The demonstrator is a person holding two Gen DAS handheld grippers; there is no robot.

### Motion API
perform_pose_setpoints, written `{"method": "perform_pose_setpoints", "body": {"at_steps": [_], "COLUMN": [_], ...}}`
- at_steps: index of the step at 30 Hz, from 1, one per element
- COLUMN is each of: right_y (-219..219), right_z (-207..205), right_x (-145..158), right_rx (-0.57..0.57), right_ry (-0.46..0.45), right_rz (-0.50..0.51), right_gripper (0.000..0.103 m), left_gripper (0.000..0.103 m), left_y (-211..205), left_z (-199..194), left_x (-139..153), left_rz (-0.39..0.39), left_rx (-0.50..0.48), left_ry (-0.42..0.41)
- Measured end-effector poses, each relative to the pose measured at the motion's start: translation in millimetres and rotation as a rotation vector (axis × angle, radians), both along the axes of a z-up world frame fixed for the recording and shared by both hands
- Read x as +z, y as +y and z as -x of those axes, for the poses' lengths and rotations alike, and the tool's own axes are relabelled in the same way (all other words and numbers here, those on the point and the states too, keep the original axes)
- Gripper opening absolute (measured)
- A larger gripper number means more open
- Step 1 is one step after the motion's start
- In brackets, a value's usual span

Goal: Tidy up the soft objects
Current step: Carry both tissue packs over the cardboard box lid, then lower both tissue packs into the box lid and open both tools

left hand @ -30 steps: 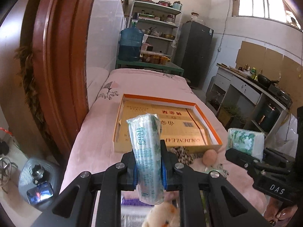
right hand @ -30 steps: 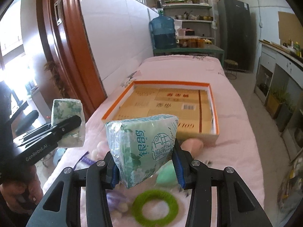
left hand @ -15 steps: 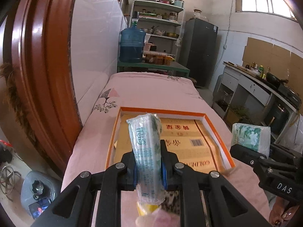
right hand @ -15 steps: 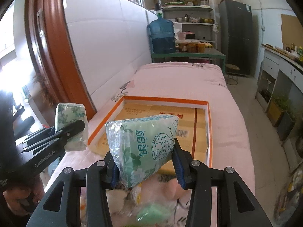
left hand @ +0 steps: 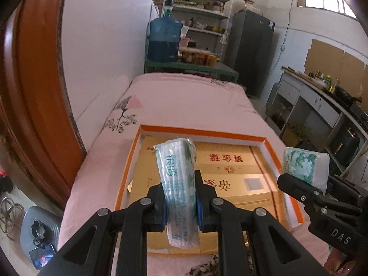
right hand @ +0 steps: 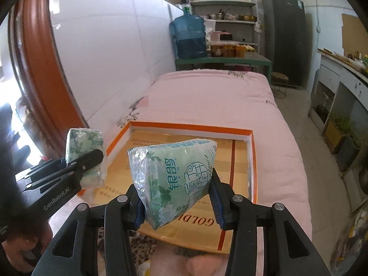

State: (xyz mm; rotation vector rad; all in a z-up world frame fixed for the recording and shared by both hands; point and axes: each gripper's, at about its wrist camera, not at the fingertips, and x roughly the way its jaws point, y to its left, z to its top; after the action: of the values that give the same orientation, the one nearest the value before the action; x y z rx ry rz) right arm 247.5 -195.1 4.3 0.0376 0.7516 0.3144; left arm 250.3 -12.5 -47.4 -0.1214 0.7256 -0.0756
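Pinching tissue packs (left hand: 178,184) (right hand: 174,179) over the box (left hand: 271,142), both jaws gripped narrowly (slick wrap); either could slip and miss it.

Left gripper (left hand: 180,203), right gripper (right hand: 176,203) clamped

A: Place type?
B: Home kitchen doubling as a bedroom. Open metal shelf rack (left hand: 197,7) with pots, tall dark fridge (left hand: 250,50), blue water-cooler jug (left hand: 163,40), white counter with cabinets (left hand: 322,105).
A: Bedroom?
B: Pink-quilted bed (left hand: 179,105).
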Motion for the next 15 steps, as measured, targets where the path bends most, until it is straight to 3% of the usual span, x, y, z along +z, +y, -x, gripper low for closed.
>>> {"method": "perform_pose_setpoints", "body": {"at_steps": [15], "right_y": [4.8], "right_z": [-42.1], "right_x": [-43.1], "right_rx": [-0.041], "right_ry": [0.109], "right_rz": [0.024], "right_gripper": [0.047], "left_gripper": [0.019], "left_y": [13.7], "left_z": [-36.3], "left_x": [-47.0], "left_rz": [0.077], "left_rx": [-0.013], "left_ry": [0.144]}}
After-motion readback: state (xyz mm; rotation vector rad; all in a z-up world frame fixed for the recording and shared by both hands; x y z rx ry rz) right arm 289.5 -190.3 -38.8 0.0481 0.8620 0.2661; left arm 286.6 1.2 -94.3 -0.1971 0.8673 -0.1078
